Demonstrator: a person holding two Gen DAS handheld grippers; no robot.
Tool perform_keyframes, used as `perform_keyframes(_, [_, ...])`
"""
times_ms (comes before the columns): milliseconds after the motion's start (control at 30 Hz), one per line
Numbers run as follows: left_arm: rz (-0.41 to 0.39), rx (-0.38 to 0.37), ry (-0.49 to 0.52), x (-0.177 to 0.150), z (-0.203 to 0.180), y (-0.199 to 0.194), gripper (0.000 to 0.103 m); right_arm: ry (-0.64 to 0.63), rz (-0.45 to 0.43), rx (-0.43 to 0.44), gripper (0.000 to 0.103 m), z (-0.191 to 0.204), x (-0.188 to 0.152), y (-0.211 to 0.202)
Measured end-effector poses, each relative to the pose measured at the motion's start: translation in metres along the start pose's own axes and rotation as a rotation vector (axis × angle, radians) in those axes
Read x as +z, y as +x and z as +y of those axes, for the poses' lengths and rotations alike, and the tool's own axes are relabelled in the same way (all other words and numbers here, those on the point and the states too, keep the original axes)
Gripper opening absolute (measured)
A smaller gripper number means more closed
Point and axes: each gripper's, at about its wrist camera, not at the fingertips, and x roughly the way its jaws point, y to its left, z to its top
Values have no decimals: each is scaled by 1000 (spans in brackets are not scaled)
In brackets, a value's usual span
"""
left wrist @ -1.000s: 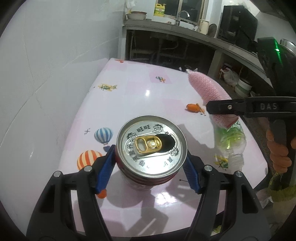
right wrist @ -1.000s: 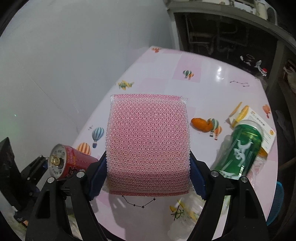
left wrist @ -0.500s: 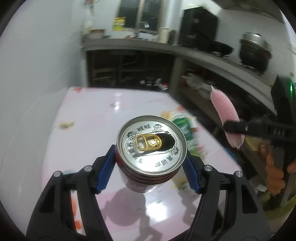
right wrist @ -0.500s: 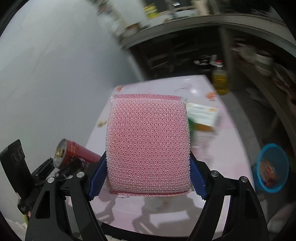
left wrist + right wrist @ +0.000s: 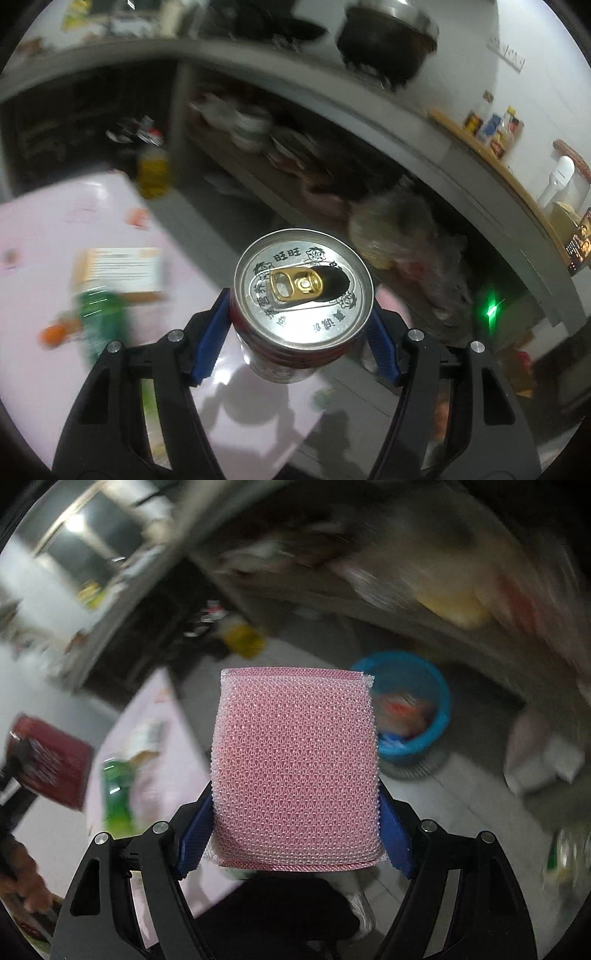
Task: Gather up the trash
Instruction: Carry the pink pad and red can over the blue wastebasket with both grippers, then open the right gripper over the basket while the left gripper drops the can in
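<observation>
2 grips: left gripper pads clamp red can at 9 and 3; right gripper likewise clamps pink sponge.

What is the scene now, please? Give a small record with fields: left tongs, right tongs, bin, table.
left tongs: left tongs shut on a can, opened top facing the camera
right tongs: right tongs shut on a pink sponge
bin: blue bin on the floor beyond the sponge, trash already inside
table: pink table with a green bottle and a box left on it
</observation>
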Motion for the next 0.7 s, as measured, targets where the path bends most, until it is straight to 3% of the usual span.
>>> perform_keyframes(200, [220,-37,8,20,-32,136,64,155,43,-61,76,-62,9,57])
perform_keyframes(400, [350,-13,-14,22,-36,239,64,188,80,-135,77,-96,39,129])
perform_keyframes(500, [358,-6,-17,36,-36,278,65,170,73,-174,80,-104,66,162])
perform_keyframes(600, [341,-9,-50,47,-33,306,82,141,52,-212,88,-107,86,196])
perform_keyframes(700, [318,-15,-92,53,-29,306,82,106,44,-300,88,-118,93,229])
